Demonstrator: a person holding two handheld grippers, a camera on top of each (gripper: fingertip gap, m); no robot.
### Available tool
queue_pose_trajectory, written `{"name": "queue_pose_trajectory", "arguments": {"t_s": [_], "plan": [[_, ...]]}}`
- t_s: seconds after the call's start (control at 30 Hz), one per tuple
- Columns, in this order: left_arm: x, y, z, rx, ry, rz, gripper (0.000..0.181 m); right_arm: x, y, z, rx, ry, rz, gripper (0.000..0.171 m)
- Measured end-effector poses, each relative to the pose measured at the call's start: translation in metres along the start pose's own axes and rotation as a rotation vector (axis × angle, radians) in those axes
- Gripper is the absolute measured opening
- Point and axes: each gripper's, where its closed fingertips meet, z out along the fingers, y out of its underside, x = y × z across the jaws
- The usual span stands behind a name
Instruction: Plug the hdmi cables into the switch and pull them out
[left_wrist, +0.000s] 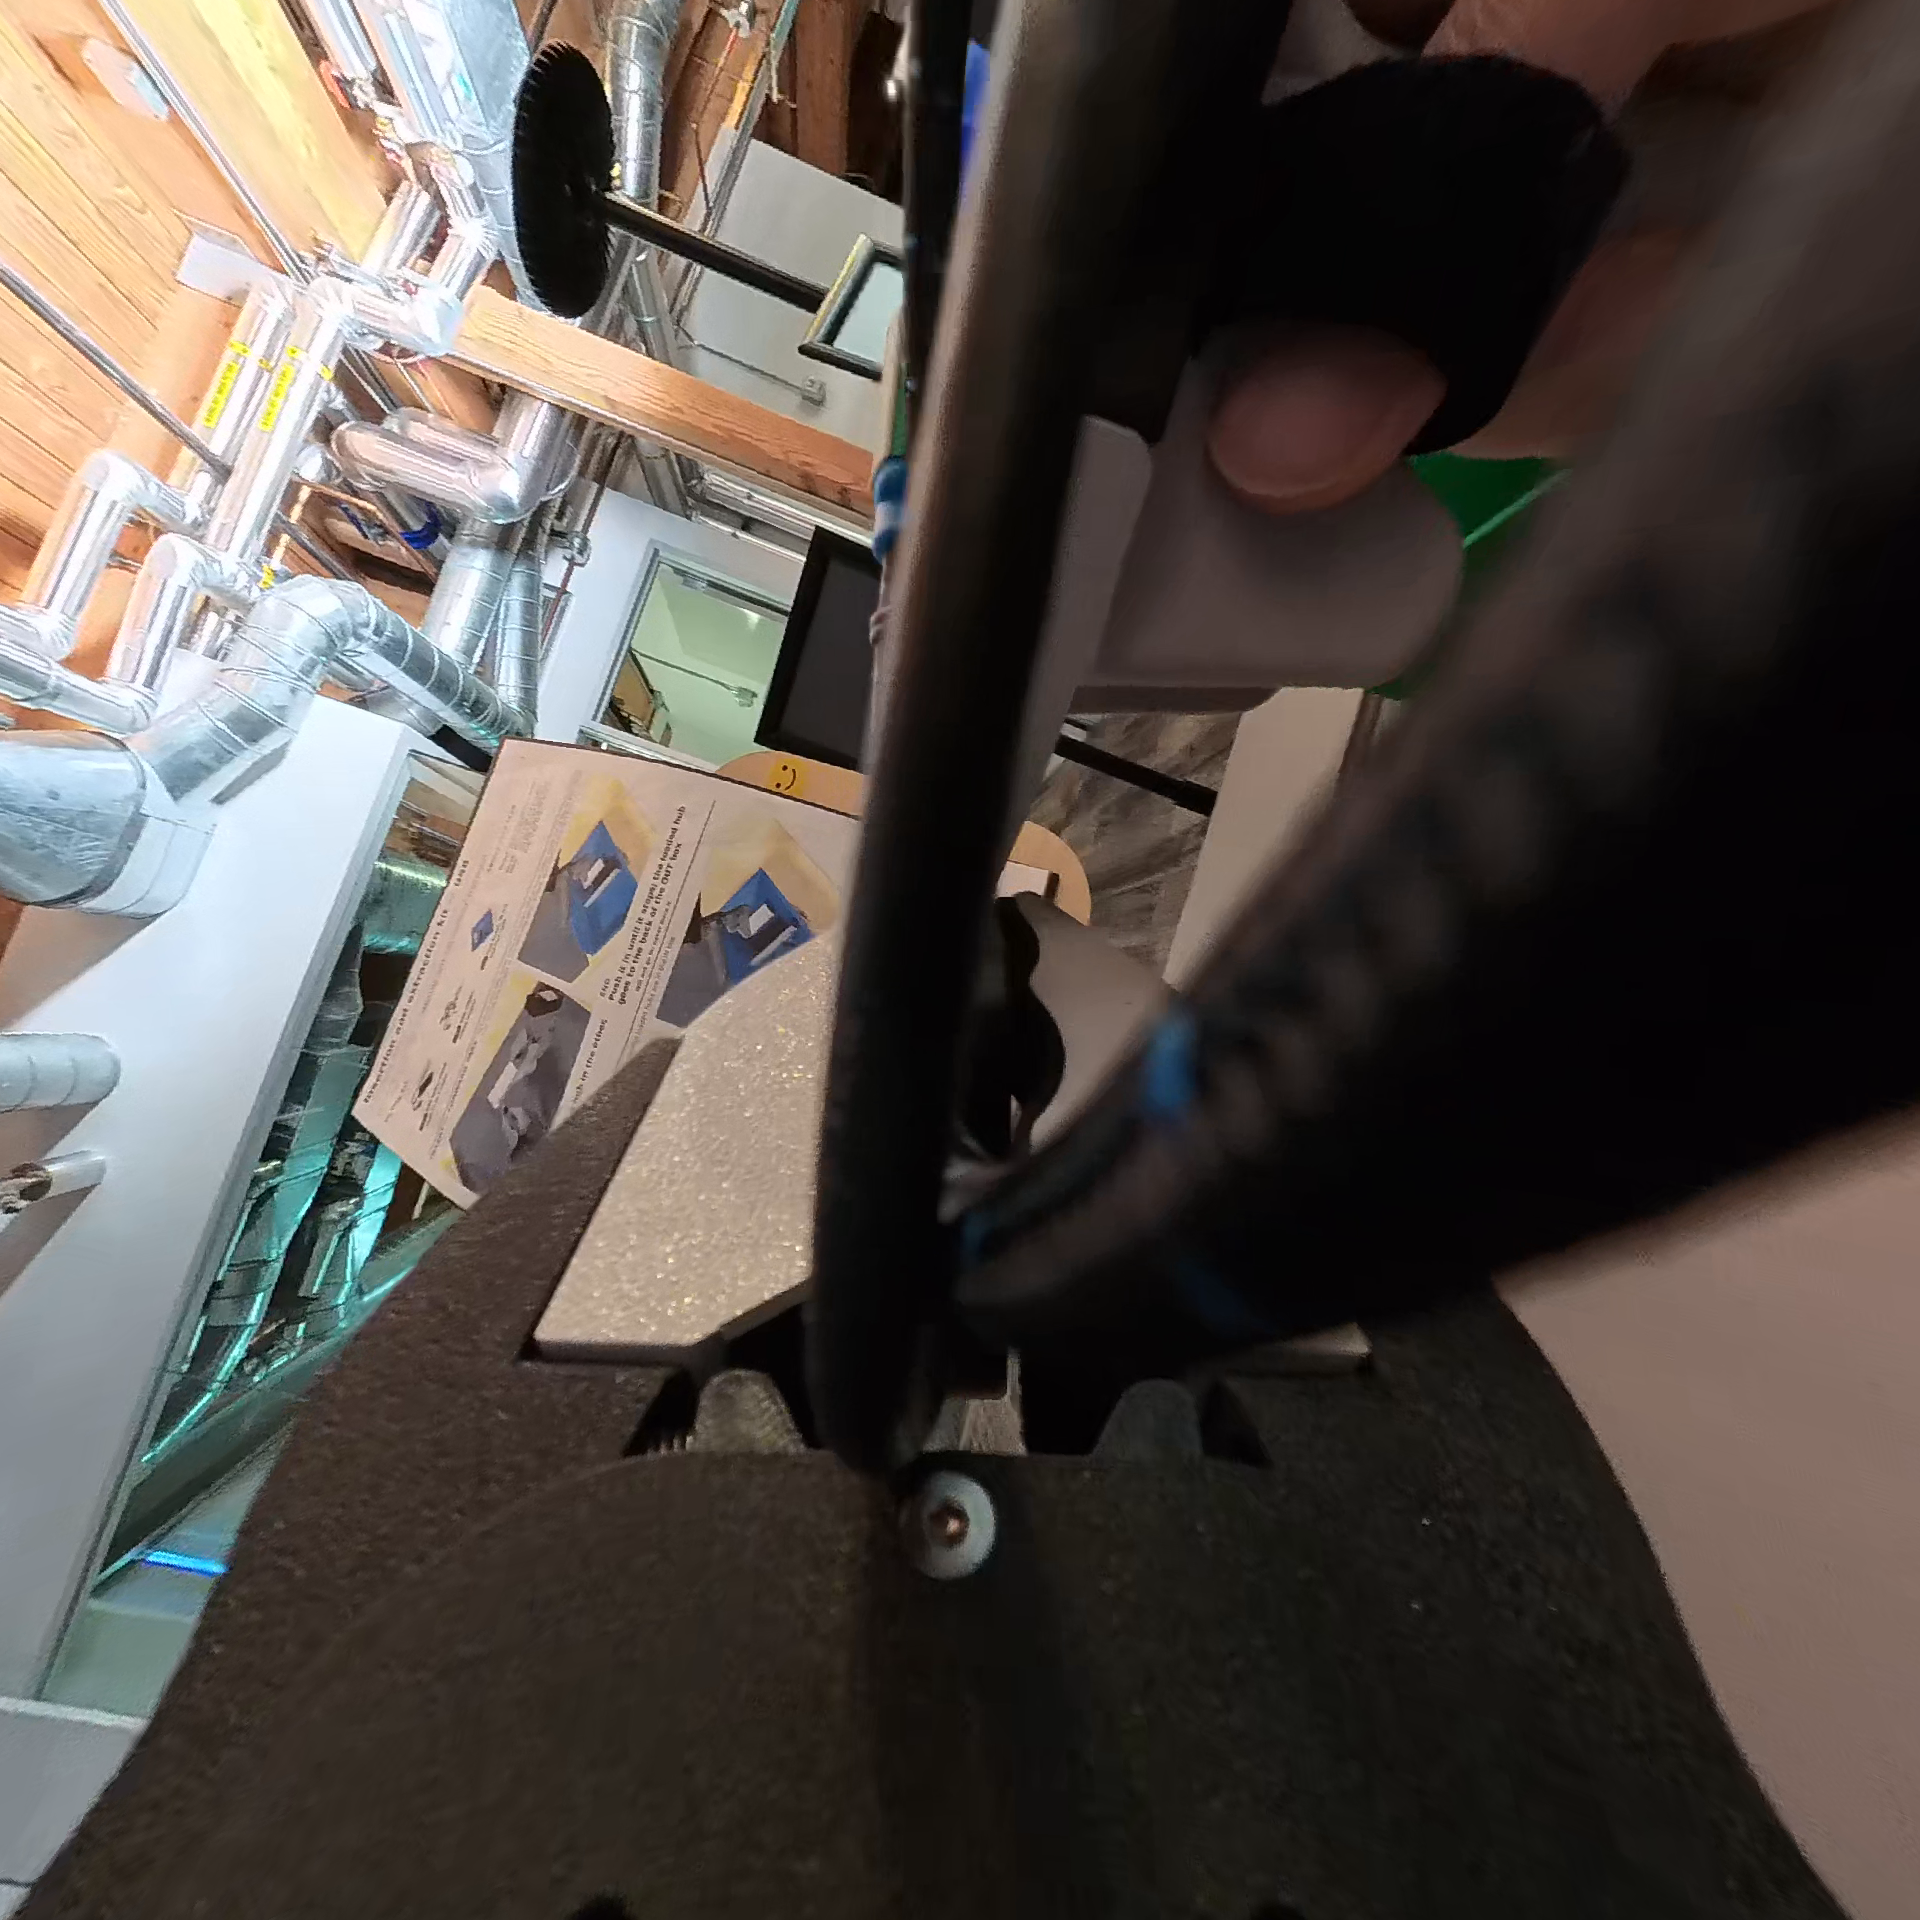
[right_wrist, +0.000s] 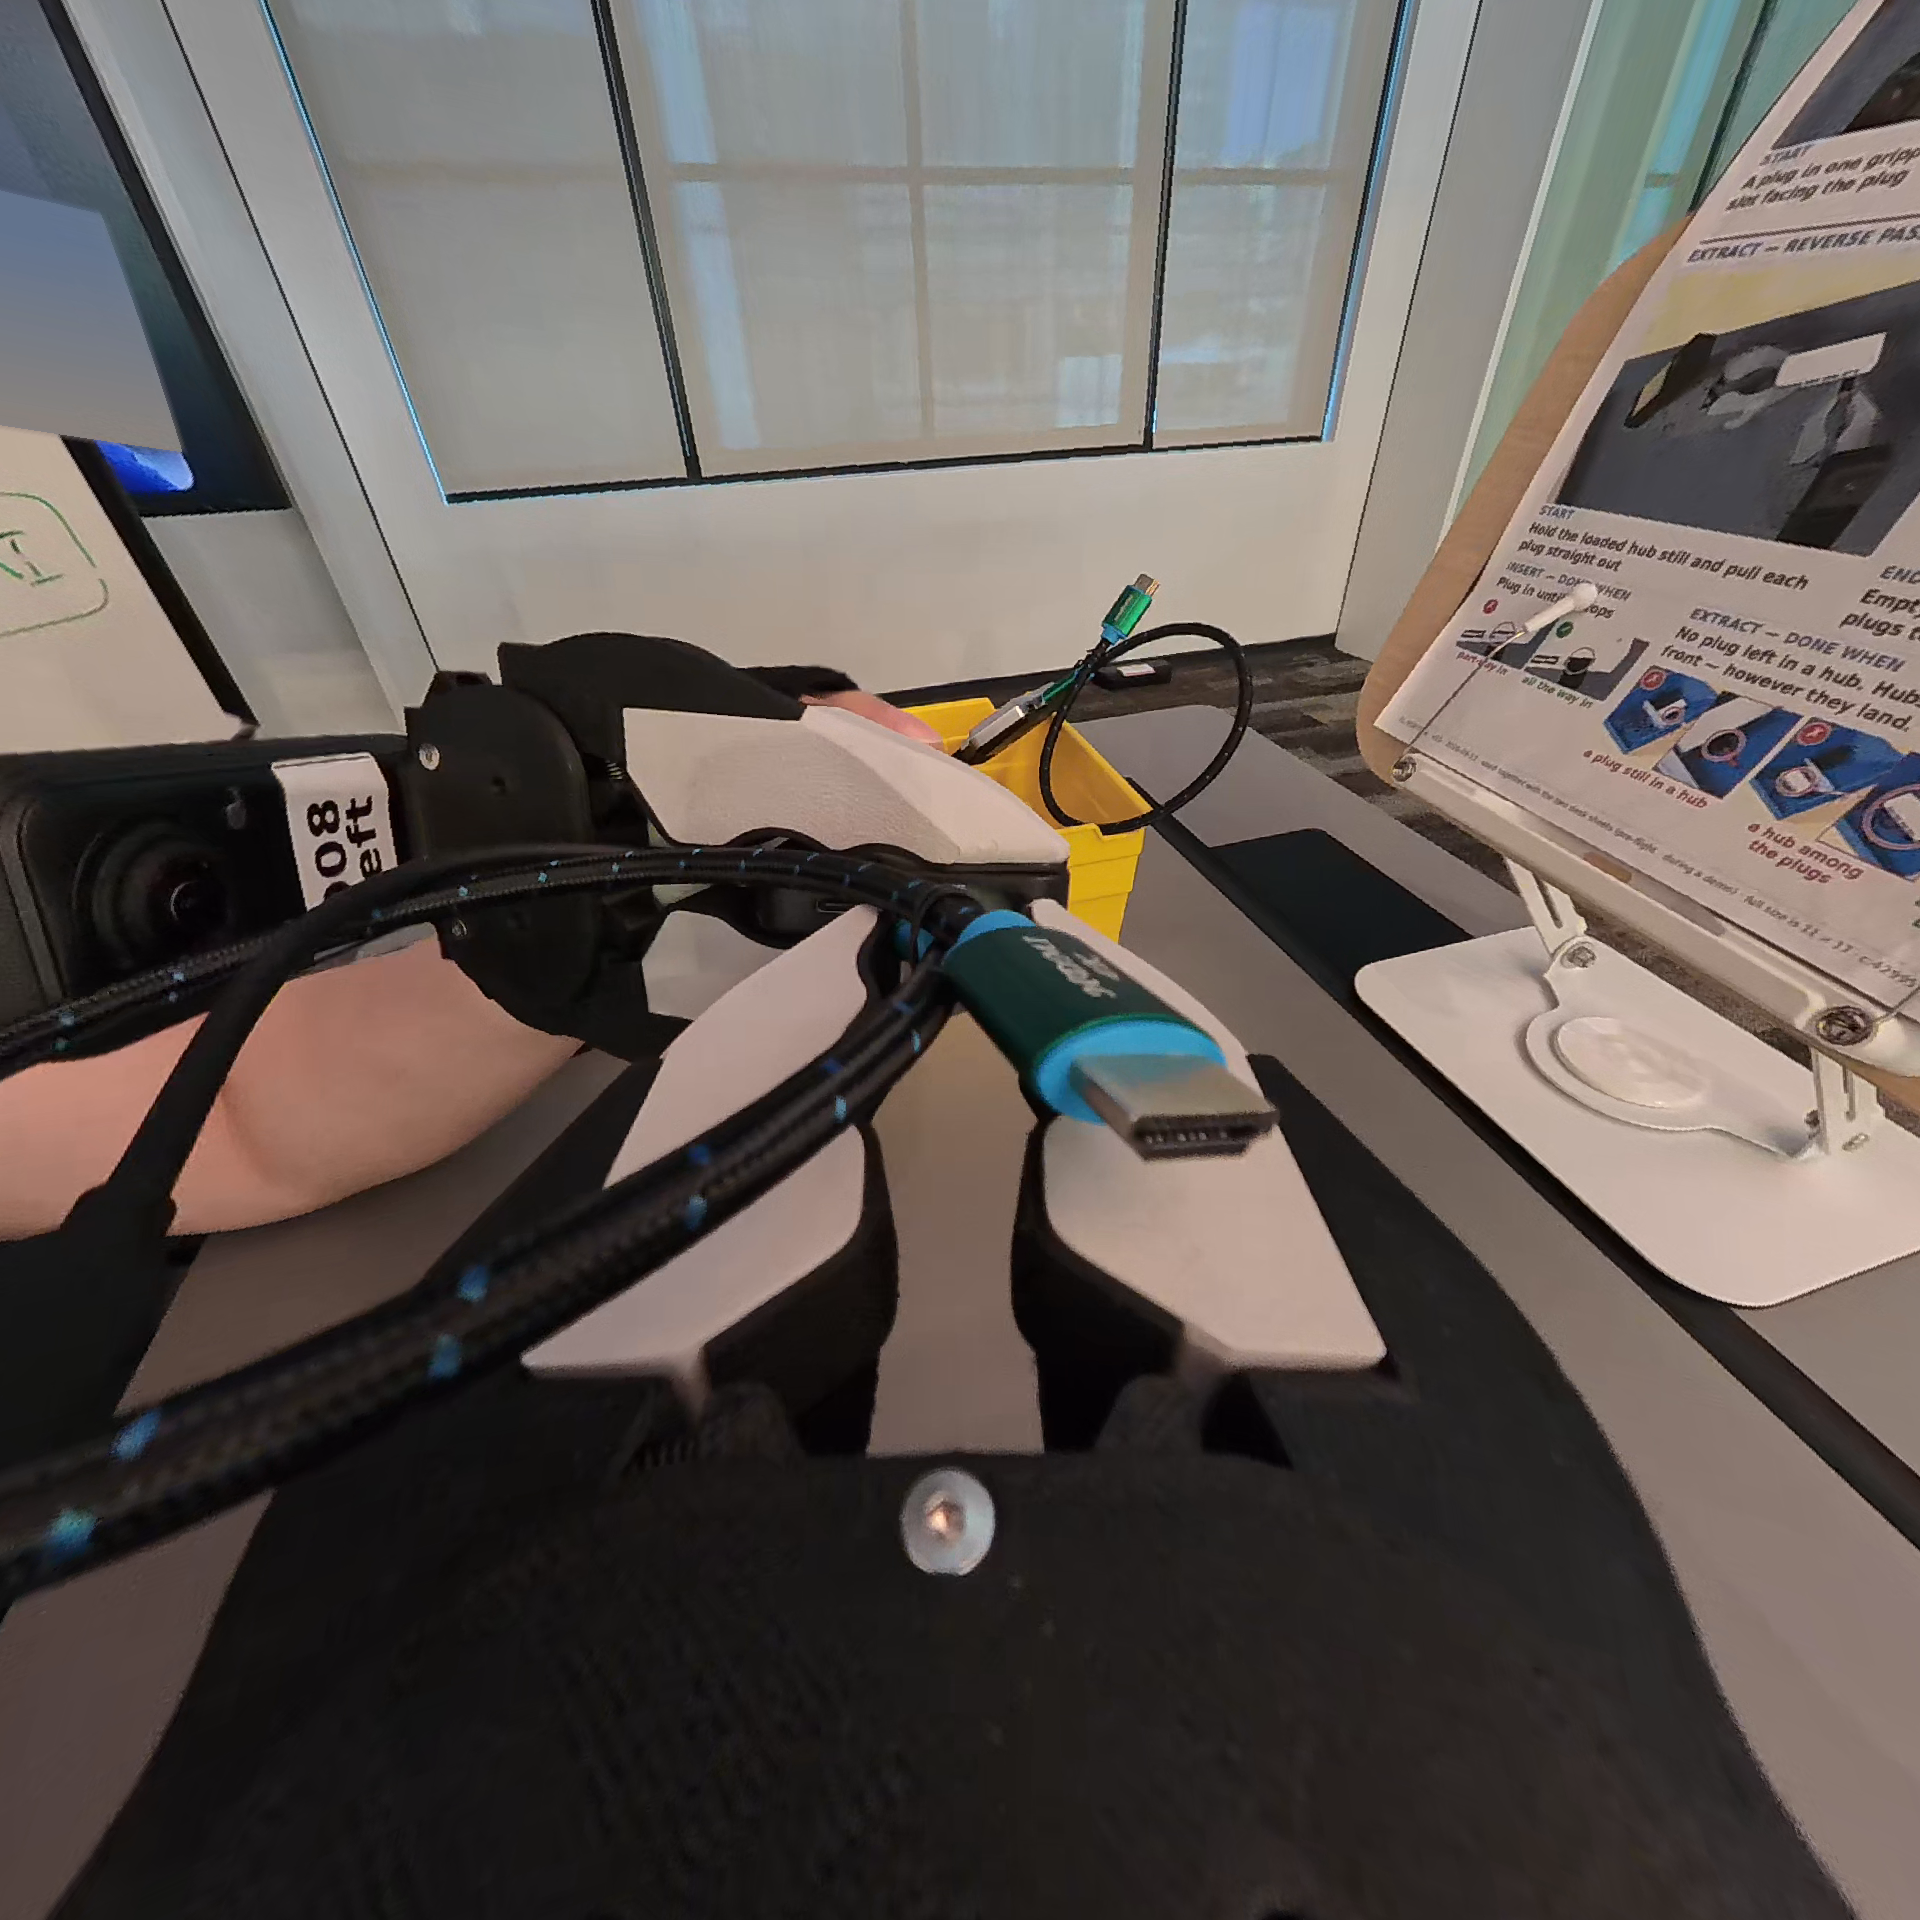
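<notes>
An HDMI plug (right_wrist: 1081, 1018) with a dark green body and blue ends sticks out over my right gripper (right_wrist: 951, 925). Its metal tip points back toward the camera. The right gripper's white fingers (right_wrist: 748, 1143) stand a little apart, with table showing between them. The plug lies across the right finger and its rear end sits near the fingertips. Its braided black cable (right_wrist: 623, 1236) loops over the left finger. My left gripper (right_wrist: 1039, 883) lies on its side with the cable loops running into its jaws. In the left wrist view the cable (left_wrist: 894, 831) fills the gap of the left gripper (left_wrist: 914, 935). A gloved hand (left_wrist: 1403, 260) covers the right side.
A yellow bin (right_wrist: 1101, 842) behind the grippers holds a short black cable with a green plug (right_wrist: 1127, 613). An instruction sheet (right_wrist: 1714, 623) stands on a white stand (right_wrist: 1558, 1122) at the right of the grey table (right_wrist: 1299, 831). The sheet also shows in the left wrist view (left_wrist: 582, 935). The grippers are tip to tip, or close to it.
</notes>
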Motion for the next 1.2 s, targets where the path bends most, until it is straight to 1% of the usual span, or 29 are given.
{"name": "queue_pose_trajectory", "arguments": {"t_s": [0.03,0.47,0.83,1.0,1.07,1.1,1.13,1.17,1.2], "plan": [[0.000,0.001,0.000,-0.006,0.003,-0.001,0.015,0.000,0.000,0.000,0.007,-0.004,0.008,0.022],[-0.010,-0.001,-0.001,-0.004,-0.062,0.020,0.015,-0.001,-0.007,0.000,0.045,0.015,-0.047,0.021],[-0.016,-0.004,-0.004,0.013,-0.085,-0.007,0.015,-0.006,-0.014,-0.001,0.088,0.092,-0.142,0.021],[-0.015,-0.006,-0.006,0.026,-0.083,0.030,0.014,-0.008,-0.012,-0.003,0.068,0.018,-0.095,0.022],[-0.015,-0.006,-0.005,0.016,-0.085,0.030,0.015,-0.007,-0.013,-0.004,0.072,0.022,-0.092,0.022],[-0.017,-0.003,-0.006,0.003,-0.097,0.037,0.015,-0.008,-0.013,-0.005,0.076,0.016,-0.093,0.023],[-0.025,0.011,-0.006,-0.066,-0.129,0.038,0.015,-0.006,-0.021,-0.012,0.127,0.019,-0.085,0.022],[-0.035,0.036,-0.008,-0.155,-0.146,0.034,0.016,-0.001,-0.034,-0.026,0.194,0.012,-0.053,0.022],[-0.044,0.053,-0.015,-0.167,-0.154,-0.005,0.015,0.008,-0.044,-0.042,0.219,0.032,-0.033,0.022]]}}
